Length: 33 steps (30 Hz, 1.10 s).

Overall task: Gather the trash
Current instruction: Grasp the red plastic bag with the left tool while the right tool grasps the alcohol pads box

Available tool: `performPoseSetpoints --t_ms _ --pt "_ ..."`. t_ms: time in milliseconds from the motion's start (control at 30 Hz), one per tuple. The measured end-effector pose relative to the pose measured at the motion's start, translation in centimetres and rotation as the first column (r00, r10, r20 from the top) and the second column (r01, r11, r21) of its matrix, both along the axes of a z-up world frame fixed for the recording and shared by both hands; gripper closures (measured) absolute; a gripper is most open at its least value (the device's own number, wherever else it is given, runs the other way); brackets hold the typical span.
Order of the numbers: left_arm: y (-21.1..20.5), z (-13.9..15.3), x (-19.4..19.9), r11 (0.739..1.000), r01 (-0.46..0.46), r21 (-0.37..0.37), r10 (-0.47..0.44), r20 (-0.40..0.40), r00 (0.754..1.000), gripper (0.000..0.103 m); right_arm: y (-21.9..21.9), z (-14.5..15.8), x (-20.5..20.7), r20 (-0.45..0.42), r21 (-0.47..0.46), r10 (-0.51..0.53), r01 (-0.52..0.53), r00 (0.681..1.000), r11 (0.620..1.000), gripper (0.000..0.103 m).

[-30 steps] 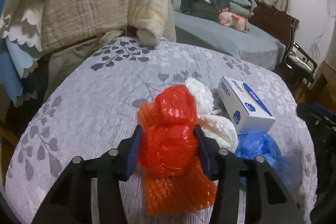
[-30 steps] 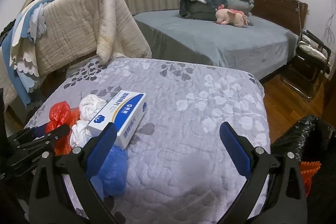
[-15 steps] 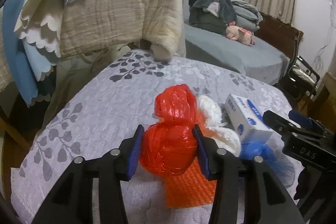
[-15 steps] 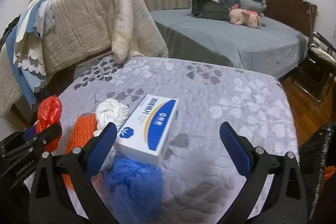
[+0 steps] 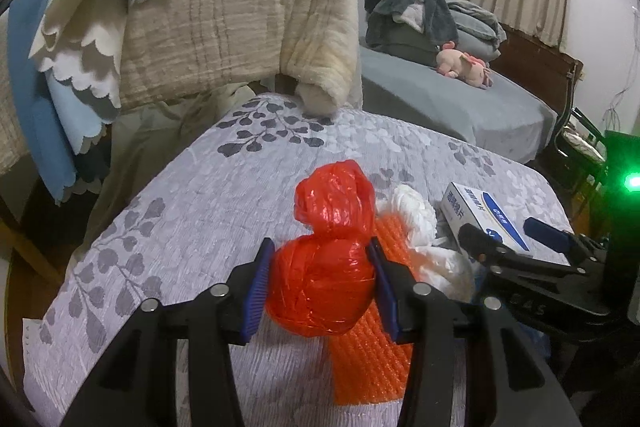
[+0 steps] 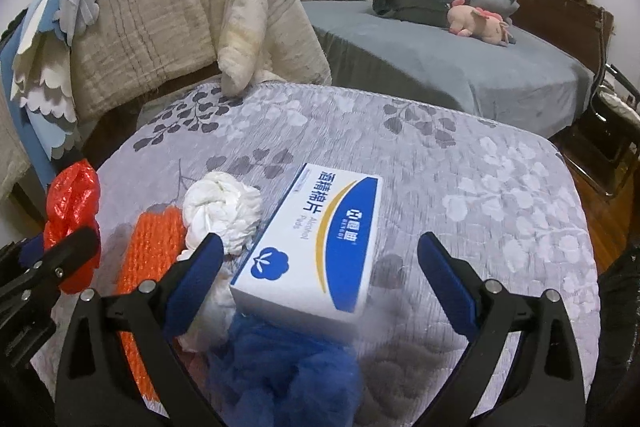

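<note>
We have the red plastic bag (image 5: pixel 320 291), knotted into a ball with a crumpled tail, clamped between the blue pads of the left gripper (image 5: pixel 320 285); its jaws are closed on the ball's two sides. The bag looks lifted just clear of the table (image 5: pixel 192 211), which wears a grey leaf-print cover, though we cannot tell for certain that it is off the cloth. Its long axis runs away from us along the fingers, with the round knot near us and the looser tail pointing toward the far edge of the table and tipped somewhat up. Just beside it, to the right, lies the orange foam net (image 6: pixel 154 267), its long axis also running away from us, flat on the cloth. Touching that is the white plastic bag (image 6: pixel 222 209), and next to it the box (image 6: pixel 320 243) of alcohol pads, whose long axis runs diagonally toward the far left. A blue wad (image 6: pixel 288 371) sits at the box's near end, partly under it as far as we can see. The right gripper (image 6: pixel 320 277) hangs over the box with its jaws spread wide, holding nothing. We judge the task to be at an early stage: one piece is in hand but not yet dropped anywhere, and the net, the white bag, the blue wad and perhaps the box remain. No bin shows clearly in either view.
</note>
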State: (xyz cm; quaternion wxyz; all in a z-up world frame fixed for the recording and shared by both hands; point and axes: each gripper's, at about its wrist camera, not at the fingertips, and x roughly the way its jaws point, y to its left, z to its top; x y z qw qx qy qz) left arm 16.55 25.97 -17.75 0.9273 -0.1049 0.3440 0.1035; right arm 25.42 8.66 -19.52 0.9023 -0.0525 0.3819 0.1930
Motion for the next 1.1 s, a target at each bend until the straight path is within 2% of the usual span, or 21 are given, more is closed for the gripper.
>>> performPoseSetpoints --t_ms 133,167,300,600,833,933,1100 --pt "-0.1 0.1 0.0 1.0 0.002 -0.001 -0.002 -0.001 1.0 0.057 0.1 -0.5 0.3 -0.037 -0.007 0.013 -0.013 0.999 1.0 0.032" --pt "-0.1 0.1 0.0 1.0 0.003 -0.001 -0.003 -0.001 1.0 0.057 0.0 -0.5 0.2 -0.042 -0.006 0.019 -0.019 0.999 1.0 0.039" --pt "-0.4 0.4 -0.1 1.0 0.005 0.001 -0.005 0.001 1.0 0.057 -0.5 0.1 -0.1 -0.036 0.018 0.043 -0.042 0.998 0.999 0.042" --pt "-2.0 1.9 -0.4 1.0 0.028 0.005 -0.028 0.015 1.0 0.057 -2.9 2.1 -1.4 -0.025 0.049 0.07 -0.068 0.997 0.996 0.044" --pt "-3.8 1.4 -0.7 0.998 0.058 -0.004 -0.058 -0.009 0.998 0.057 -4.3 0.3 -1.6 -0.071 0.026 0.047 -0.045 0.996 0.999 0.043" --pt "-4.2 0.8 -0.6 0.998 0.062 -0.01 -0.062 -0.025 0.998 0.057 -4.5 0.0 -1.2 -0.071 0.027 0.03 -0.028 0.997 0.999 0.035" --pt "-4.4 0.4 -0.2 0.998 0.066 -0.009 -0.067 -0.035 0.997 0.057 -4.4 -0.7 -0.1 -0.111 0.058 0.011 -0.005 0.994 0.998 0.034"
